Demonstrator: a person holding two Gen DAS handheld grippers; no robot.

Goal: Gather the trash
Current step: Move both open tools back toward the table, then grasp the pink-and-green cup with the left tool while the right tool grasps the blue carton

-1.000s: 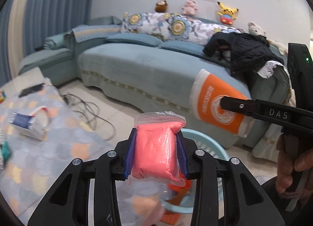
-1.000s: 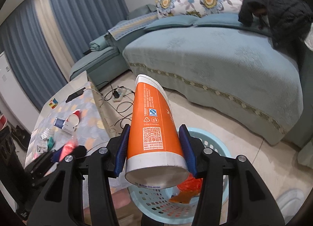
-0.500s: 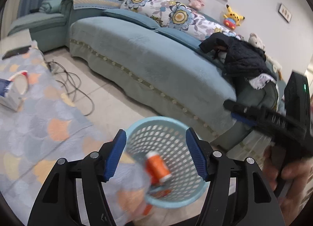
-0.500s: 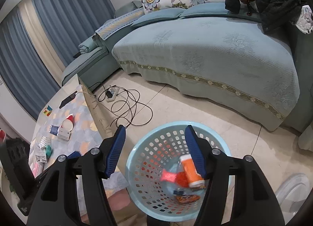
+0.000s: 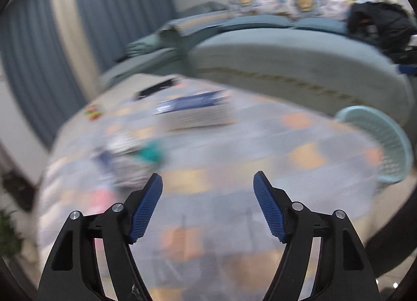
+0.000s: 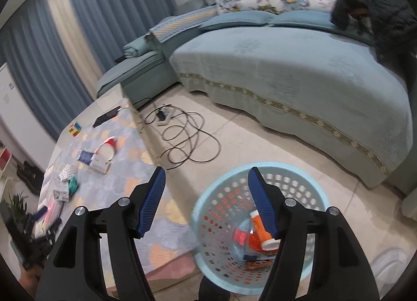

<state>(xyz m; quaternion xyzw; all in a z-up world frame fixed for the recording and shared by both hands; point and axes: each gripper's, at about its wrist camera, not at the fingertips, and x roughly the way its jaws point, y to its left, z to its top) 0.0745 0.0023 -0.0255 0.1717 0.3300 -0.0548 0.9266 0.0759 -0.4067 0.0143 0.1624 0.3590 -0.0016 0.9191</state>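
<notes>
Both grippers are now empty, fingers spread wide: the orange tube [image 6: 258, 238] and pink packet [image 6: 240, 236] are lying in the laundry basket [image 6: 299, 170], while the left gripper [image 5: 208, 186] is swinging toward remaining wrappers [image 5: 140, 155] on the worktop [image 5: 299, 144], ahead of its fingers.

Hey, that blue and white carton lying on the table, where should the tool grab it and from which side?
The blue and white carton lies flat on the table, long side across. I'd bring the open right tool down from above and pinch across its narrow width near the middle, clear of the red-rimmed lid beside it.
</notes>
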